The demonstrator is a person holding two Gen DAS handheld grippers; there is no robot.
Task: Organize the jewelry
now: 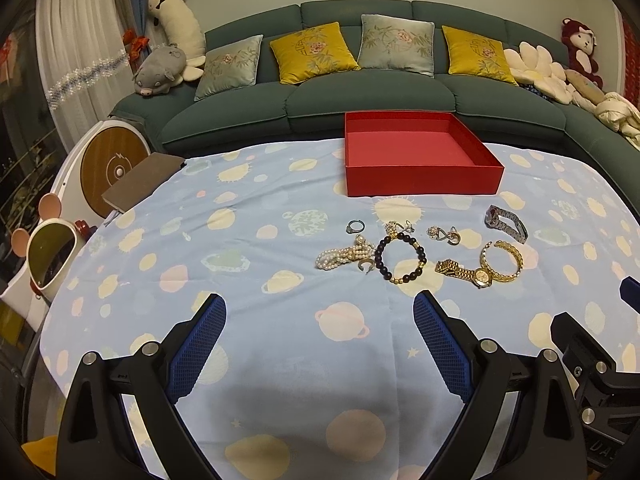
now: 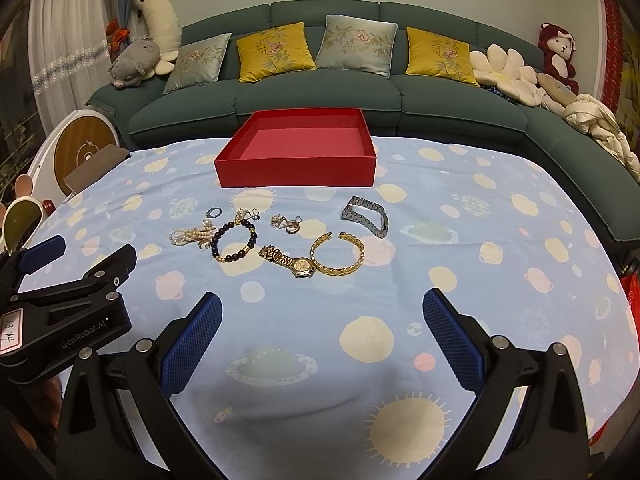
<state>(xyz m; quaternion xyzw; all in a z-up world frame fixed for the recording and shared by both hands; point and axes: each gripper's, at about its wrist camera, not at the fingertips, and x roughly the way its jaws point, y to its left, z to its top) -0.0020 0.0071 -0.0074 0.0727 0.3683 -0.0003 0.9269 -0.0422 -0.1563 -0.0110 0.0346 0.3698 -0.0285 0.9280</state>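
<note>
- We see the left gripper (image 1: 318, 312) hanging over the near part of the table (image 1: 248, 216), jaws spread wide, nothing between them.
- The right gripper (image 2: 322, 312) hovers beside it, equally wide open and empty.
- The red box (image 2: 296, 168) sits open near the table's far edge — nothing shows inside it.
- The jewelry lies mid-table, between the box and our grippers: a pearl bracelet (image 2: 190, 236) just beside a dark bead bracelet (image 2: 234, 240), a gold watch (image 2: 290, 262) touching a gold bangle (image 2: 338, 254), and a silver watch (image 2: 366, 216) farthest right.
- Small rings and earrings (image 2: 286, 223) are scattered just behind these.
</note>
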